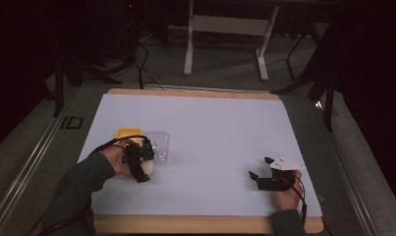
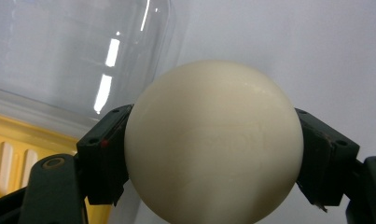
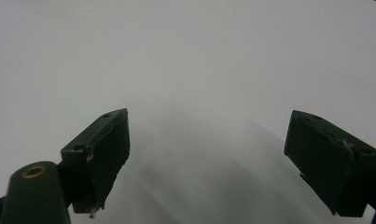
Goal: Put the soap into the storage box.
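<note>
Clamping a cream-white ball (image 2: 212, 142) between its two black jaws, the left gripper (image 1: 142, 169) sits near the left edge of the white surface (image 1: 225, 128), about midway between the near and far edges. In the left gripper view the ball is pressed on both sides by the jaw pads, one on each flank, and it bulges well above them. Just beyond the ball lies a clear plastic container (image 2: 78, 51), and a yellow lid or tray (image 2: 10, 158) shows at the lower left, partly under the clear plastic. From the high view the same clear container (image 1: 158, 145) rests just beside the gripper toward the far edge, with the yellow piece (image 1: 128, 133) touching it on its left. The left hand (image 1: 114, 160) wraps the gripper body, its sleeve coming in from the near left corner.

Toward the near right corner, the right gripper (image 1: 261, 167) rests low over the surface with its jaws standing wide apart and nothing between them; bare white surface lies ahead of them in the right gripper view. The two grippers are well apart.
</note>
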A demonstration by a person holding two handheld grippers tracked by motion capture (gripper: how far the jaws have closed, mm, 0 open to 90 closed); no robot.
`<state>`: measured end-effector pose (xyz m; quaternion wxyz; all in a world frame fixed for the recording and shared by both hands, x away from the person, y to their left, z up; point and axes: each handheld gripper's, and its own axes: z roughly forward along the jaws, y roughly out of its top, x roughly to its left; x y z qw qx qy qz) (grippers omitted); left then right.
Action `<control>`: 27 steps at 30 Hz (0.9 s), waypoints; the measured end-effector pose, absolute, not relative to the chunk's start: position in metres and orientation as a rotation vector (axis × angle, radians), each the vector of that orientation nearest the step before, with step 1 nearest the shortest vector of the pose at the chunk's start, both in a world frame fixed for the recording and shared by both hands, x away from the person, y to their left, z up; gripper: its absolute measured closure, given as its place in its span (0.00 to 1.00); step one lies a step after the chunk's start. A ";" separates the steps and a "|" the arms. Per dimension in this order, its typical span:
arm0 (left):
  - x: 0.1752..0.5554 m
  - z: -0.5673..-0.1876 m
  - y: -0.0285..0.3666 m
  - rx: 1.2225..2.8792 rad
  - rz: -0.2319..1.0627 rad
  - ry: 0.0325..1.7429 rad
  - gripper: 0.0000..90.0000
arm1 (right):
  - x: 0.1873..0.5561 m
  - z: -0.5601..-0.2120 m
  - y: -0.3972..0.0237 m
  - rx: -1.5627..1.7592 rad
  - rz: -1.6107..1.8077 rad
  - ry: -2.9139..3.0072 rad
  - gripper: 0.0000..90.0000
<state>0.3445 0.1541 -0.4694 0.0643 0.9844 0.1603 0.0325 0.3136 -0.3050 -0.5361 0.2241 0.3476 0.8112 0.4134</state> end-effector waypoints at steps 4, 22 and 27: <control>0.346 -0.467 0.155 2.972 0.103 0.491 0.25 | 0.314 -0.536 -0.305 0.960 1.141 2.239 0.15; 0.354 -0.461 0.174 2.947 0.102 0.580 0.25 | 0.313 -0.536 -0.305 0.958 1.141 2.237 0.16; 0.356 -0.459 0.178 2.939 0.107 0.598 0.25 | 0.313 -0.536 -0.305 0.957 1.141 2.236 0.16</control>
